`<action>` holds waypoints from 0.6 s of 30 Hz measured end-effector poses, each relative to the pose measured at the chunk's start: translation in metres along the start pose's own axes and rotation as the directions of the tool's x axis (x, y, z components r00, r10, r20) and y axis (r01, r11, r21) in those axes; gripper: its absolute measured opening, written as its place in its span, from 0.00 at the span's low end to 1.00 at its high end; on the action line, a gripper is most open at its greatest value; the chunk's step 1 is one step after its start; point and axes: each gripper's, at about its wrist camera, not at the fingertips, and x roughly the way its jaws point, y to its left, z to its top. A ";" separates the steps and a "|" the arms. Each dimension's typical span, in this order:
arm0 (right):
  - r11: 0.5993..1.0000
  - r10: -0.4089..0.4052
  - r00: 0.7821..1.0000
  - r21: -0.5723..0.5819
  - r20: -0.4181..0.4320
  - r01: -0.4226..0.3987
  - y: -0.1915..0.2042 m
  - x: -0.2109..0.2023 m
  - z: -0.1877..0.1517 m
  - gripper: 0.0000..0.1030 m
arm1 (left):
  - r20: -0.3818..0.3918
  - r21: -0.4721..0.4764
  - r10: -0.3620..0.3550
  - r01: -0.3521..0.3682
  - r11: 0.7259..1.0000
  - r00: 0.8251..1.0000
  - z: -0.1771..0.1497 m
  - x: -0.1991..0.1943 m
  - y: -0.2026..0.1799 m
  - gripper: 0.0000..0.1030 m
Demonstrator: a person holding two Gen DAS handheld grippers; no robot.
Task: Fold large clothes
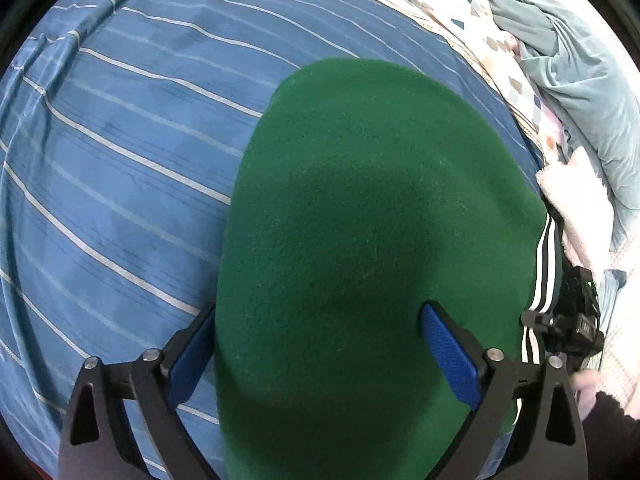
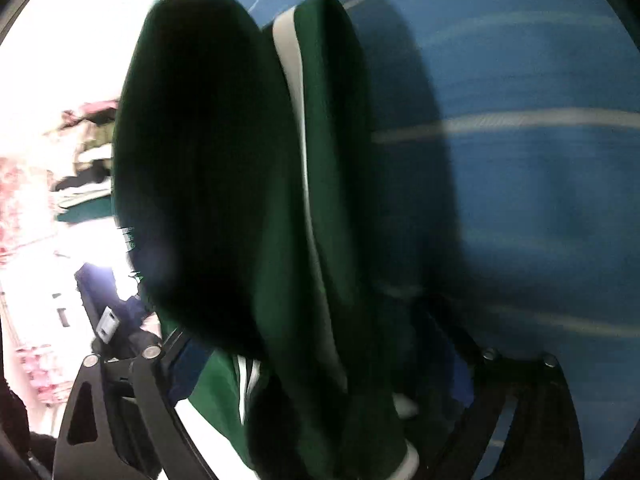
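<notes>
Left wrist view: green garment [image 1: 360, 220] on the bed [image 1: 120, 140], right of centre, under the released left gripper [image 1: 320, 352]; right gripper [image 2: 320, 364] jaws indistinct amid fabric; mid-fold, next likely smoothing or regrasping an edge.

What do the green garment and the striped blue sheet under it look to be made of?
Green garment: seemingly a fleece or felted wool-like fabric, matte and fuzzy, with fine stray fibres on its surface. Blue sheet: likely smooth woven cotton or a blend, flat and creased, with thin pale stripes.
</notes>
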 end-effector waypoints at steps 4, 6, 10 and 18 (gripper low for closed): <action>0.998 0.068 0.998 -0.002 0.004 -0.068 0.007 0.009 -0.003 0.48 | -0.003 -0.019 -0.031 0.031 0.999 0.999 -0.002 -0.005 0.010 0.91; 0.992 0.118 0.993 0.049 0.001 -0.118 0.010 0.019 -0.005 0.44 | -0.006 -0.027 -0.039 0.039 0.999 0.999 0.001 -0.005 0.016 0.91; 0.960 0.266 0.964 0.086 0.011 -0.266 0.020 0.029 -0.007 0.45 | 0.004 -0.053 -0.094 0.094 0.994 0.996 0.005 -0.005 0.028 0.91; 0.990 0.100 0.993 0.088 0.070 -0.106 0.042 0.052 -0.001 0.43 | 0.001 0.033 -0.164 0.164 0.986 0.986 0.018 -0.014 0.021 0.88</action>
